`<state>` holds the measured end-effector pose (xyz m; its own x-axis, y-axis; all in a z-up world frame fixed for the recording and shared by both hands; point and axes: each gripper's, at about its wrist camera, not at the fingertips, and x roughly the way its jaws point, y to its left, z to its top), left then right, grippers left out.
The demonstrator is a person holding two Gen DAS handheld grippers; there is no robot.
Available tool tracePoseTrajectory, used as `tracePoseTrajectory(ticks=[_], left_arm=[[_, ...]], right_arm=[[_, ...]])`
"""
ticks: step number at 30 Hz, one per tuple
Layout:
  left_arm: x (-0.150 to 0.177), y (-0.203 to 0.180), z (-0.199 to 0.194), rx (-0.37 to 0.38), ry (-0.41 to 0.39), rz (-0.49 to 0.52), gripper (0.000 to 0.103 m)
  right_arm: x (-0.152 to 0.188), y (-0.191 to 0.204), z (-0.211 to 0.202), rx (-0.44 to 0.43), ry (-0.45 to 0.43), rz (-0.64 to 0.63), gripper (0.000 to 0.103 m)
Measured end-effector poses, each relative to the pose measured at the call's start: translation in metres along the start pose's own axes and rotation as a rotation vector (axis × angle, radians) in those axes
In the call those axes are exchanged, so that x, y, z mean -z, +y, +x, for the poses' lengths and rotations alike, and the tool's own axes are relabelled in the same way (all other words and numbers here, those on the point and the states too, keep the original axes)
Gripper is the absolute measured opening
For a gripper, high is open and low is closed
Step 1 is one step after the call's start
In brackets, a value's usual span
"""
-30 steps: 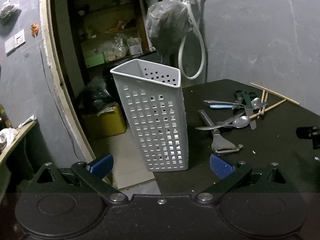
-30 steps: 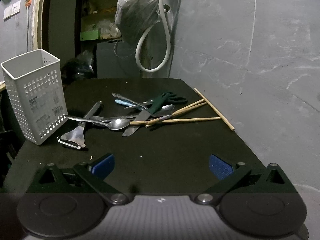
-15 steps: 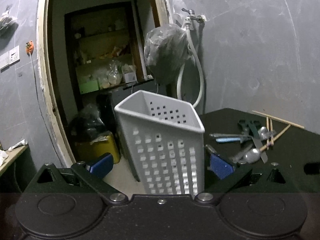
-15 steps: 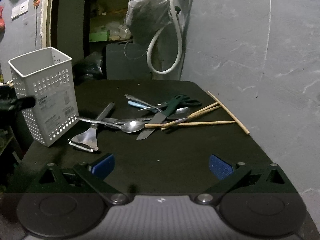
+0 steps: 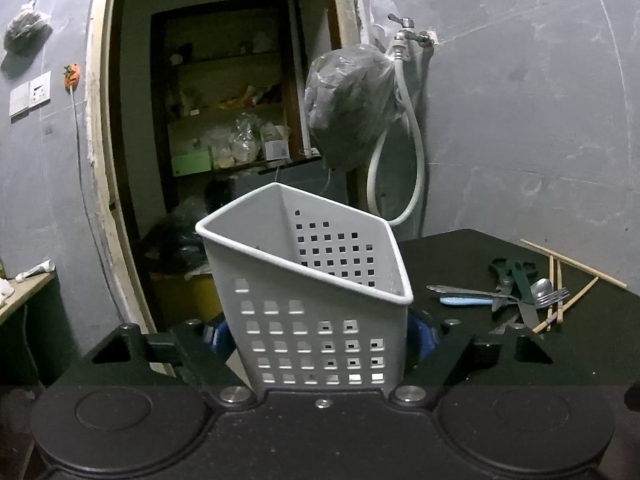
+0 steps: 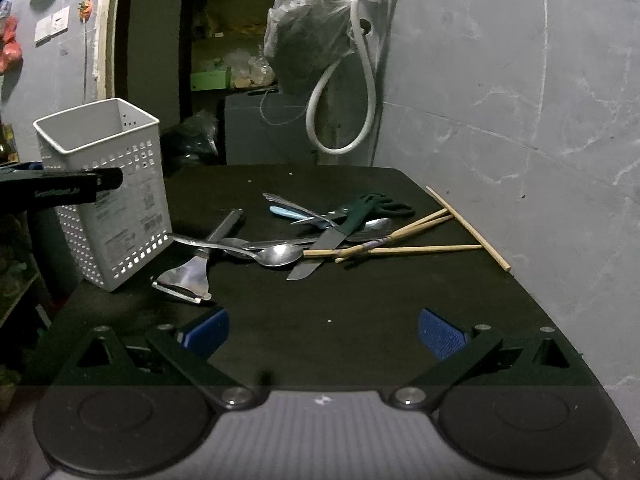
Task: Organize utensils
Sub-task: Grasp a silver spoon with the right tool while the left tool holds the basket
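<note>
A white perforated basket point(image 5: 312, 320) stands upright at the black table's point(image 6: 360, 320) left edge. My left gripper point(image 5: 320, 336) straddles its lower part. The jaws are closing, and both blue pads point(image 5: 218, 336) lie against the basket's sides. One left finger point(image 6: 80, 186) shows across the basket point(image 6: 108, 200) in the right wrist view. A peeler point(image 6: 188, 276), spoons point(image 6: 276, 255), a knife point(image 6: 332, 240), green scissors point(image 6: 384, 204) and chopsticks point(image 6: 400, 248) lie heaped mid-table. My right gripper point(image 6: 322, 332) hovers open over the near table, holding nothing.
A bagged bundle point(image 6: 304, 40) and a white hose point(image 6: 340, 120) hang from a tap on the far wall. A dark doorway with shelves point(image 5: 224, 120) opens behind the basket. The grey wall point(image 6: 520, 120) runs close along the table's right side.
My left gripper advanced until the basket sat between its fingers, then the jaws narrowed from wide apart onto its sides. Its finger came into the right wrist view. The right gripper barely moved.
</note>
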<state>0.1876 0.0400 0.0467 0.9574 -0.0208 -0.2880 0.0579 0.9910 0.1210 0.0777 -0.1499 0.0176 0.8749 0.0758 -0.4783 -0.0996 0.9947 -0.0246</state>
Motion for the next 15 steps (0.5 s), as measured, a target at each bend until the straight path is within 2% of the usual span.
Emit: tracePoseTrajectory(ticks=[8,15], left_arm=[[0.003,0.007,-0.011,0.03,-0.006,-0.02,0.08],[0.013,0.002,-0.038,0.061,-0.023,-0.011,0.08]], right_arm=[[0.0,0.001,0.002,-0.049,-0.014,-0.049,0.103],[-0.003,0.0,0.003,-0.018,-0.057,-0.086,0.103]])
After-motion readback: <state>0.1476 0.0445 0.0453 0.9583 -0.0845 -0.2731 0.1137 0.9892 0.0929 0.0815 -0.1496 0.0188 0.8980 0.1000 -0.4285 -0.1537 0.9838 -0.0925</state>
